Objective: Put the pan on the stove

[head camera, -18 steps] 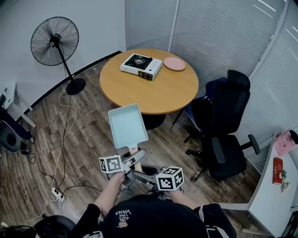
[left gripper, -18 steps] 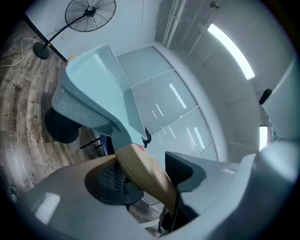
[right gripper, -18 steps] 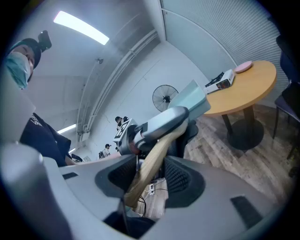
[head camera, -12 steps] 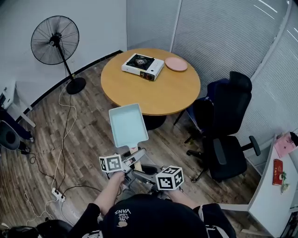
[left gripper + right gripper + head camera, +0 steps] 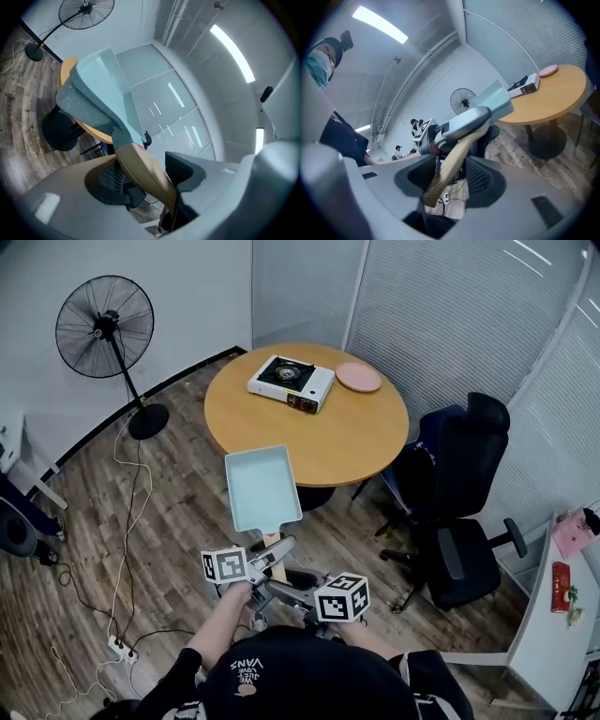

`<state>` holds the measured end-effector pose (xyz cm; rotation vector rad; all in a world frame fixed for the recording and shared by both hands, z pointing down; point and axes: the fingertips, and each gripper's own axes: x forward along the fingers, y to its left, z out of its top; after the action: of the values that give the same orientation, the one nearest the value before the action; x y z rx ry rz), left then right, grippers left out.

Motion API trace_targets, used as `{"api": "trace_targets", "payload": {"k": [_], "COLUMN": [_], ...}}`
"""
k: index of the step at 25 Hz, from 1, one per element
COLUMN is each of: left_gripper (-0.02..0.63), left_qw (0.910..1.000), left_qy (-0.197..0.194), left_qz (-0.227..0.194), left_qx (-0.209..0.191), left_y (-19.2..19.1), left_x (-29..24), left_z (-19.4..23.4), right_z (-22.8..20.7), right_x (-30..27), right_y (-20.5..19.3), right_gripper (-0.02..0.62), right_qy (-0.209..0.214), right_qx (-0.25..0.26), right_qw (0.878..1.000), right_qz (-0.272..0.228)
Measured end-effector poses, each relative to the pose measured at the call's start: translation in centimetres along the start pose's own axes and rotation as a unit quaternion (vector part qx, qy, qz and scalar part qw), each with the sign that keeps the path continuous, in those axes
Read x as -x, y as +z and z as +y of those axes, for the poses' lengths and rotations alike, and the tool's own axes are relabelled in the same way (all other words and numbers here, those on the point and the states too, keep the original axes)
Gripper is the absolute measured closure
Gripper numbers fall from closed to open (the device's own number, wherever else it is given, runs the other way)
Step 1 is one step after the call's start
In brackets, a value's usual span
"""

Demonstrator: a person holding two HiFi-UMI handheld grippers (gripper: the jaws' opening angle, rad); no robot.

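In the left gripper view we see the left gripper [image 5: 147, 180] closed on the wooden handle [image 5: 143, 164] of the pan [image 5: 96, 89]. The handle slants between the two pads, and the pale blue-green body rises beyond them, seen from beneath. The right gripper [image 5: 452, 180] is likewise clamped on that handle [image 5: 451, 164], nearer its free end. Only its view shows us the left gripper's grey jaws lying along the handle further up, next to the pan [image 5: 497, 105]. Neither gripper view lets us look into the pan. The head view does, and there we find a rectangular pan [image 5: 262, 488], its pale inside facing up, held in the air above the wooden floor [image 5: 178, 521]. Both marker cubes [image 5: 225, 565] sit close together just below it. From the head view we can also place it: seen from above, its far edge overlaps the near rim of the round counter [image 5: 352, 437]. It is well apart from the portable stove [image 5: 292, 382], which stands on the counter's far side with a pink plate [image 5: 358, 377] just beside it. The right gripper view shows stove [image 5: 528, 83] and plate [image 5: 548, 70] side-on, while the left gripper view catches only a sliver of counter [image 5: 69, 70]. A standing fan [image 5: 99, 329] is off to the left by the wall, and a black office chair [image 5: 459, 493] sits right of the counter.
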<state>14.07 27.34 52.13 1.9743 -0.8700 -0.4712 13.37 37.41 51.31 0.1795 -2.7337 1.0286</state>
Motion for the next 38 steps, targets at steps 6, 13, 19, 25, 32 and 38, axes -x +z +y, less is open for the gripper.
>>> {"api": "trace_targets", "payload": {"k": [6,13,19,25,32,38], "left_gripper": [0.36,0.359,0.359,0.359,0.359,0.359], "left_qw": [0.9997,0.9979,0.9967,0.9972,0.9989,0.9996], "left_qy": [-0.008,-0.017,-0.026,-0.023,-0.018,-0.013], "left_qz": [0.022,0.062,0.075,0.068,0.041,0.016], "left_qx": [-0.001,0.003,0.018,0.024,0.017,0.017], "left_y": [3.8,6.9,8.1,11.0,15.5,18.2], "left_x": [1.1,1.2,-0.4,-4.5,-9.9,-13.5], "left_z": [2.5,5.4,7.4,9.5,11.1,12.1], "right_z": [-0.9,-2.7,-5.1,-9.3,-14.4,-17.7], "right_x": [-4.5,-8.5,-9.5,-9.5,-8.8,-8.1], "right_y": [2.4,4.6,5.8,9.1,14.0,17.2], "right_gripper": [0.405,0.405,0.405,0.405,0.403,0.403], "right_qy": [-0.012,-0.036,-0.053,-0.05,-0.035,-0.022], "right_qx": [-0.004,-0.024,-0.038,-0.039,-0.018,-0.008], "right_qw": [1.0,0.998,0.997,0.997,0.999,1.0], "right_qz": [-0.025,-0.051,-0.052,-0.042,-0.022,-0.01]}}
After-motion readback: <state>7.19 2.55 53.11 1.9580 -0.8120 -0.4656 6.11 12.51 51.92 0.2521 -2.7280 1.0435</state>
